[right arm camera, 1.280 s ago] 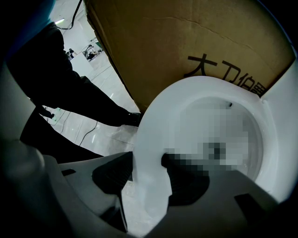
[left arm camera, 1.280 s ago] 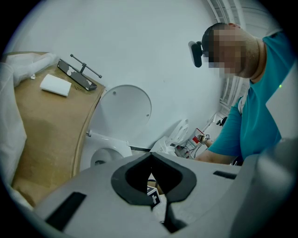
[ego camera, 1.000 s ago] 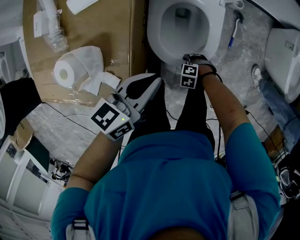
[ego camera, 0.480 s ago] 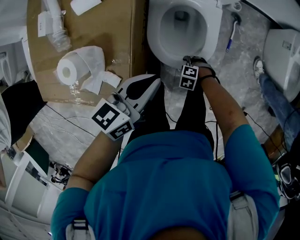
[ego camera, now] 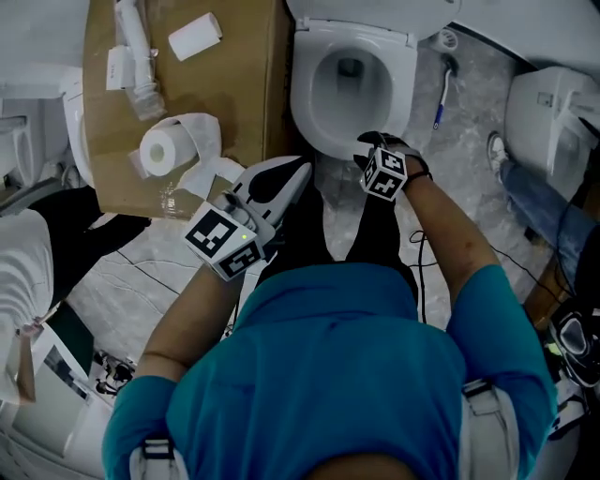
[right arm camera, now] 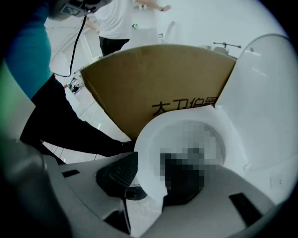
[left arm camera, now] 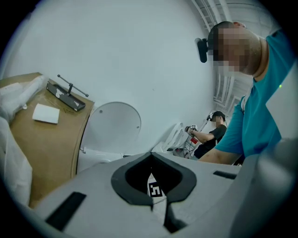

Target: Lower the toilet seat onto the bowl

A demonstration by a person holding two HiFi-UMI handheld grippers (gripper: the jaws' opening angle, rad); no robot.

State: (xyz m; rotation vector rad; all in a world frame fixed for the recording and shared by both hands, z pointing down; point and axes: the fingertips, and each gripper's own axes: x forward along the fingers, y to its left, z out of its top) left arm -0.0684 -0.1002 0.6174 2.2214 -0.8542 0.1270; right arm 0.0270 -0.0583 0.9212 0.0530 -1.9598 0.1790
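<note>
A white toilet [ego camera: 352,84] stands at the top middle of the head view, its lid [ego camera: 361,11] upright at the back. A flat white ring [right arm camera: 149,139] lies round the bowl opening; I cannot tell whether it is the seat or the bare rim. My right gripper [ego camera: 371,142] is at the ring's front edge. In the right gripper view [right arm camera: 151,179] its jaws are closing with the ring's front edge between them, and one ribbed pad [right arm camera: 118,174] is beside the edge. My left gripper [ego camera: 302,171] hangs shut and empty in front of the toilet, its tips meeting [left arm camera: 152,204].
A cardboard box [ego camera: 244,84] stands close to the toilet's left, with a toilet paper roll [ego camera: 161,150], a small roll [ego camera: 195,37] and a bottle [ego camera: 141,84] on it. A blue-handled brush [ego camera: 441,92] and another toilet [ego camera: 553,131] are on the right. Cables [ego camera: 141,272] cross the floor.
The head view has tilted, so the toilet sits lower in the frame and its lid shows. The right gripper's cube has turned and moved slightly up to the rim. The left gripper has barely moved.
</note>
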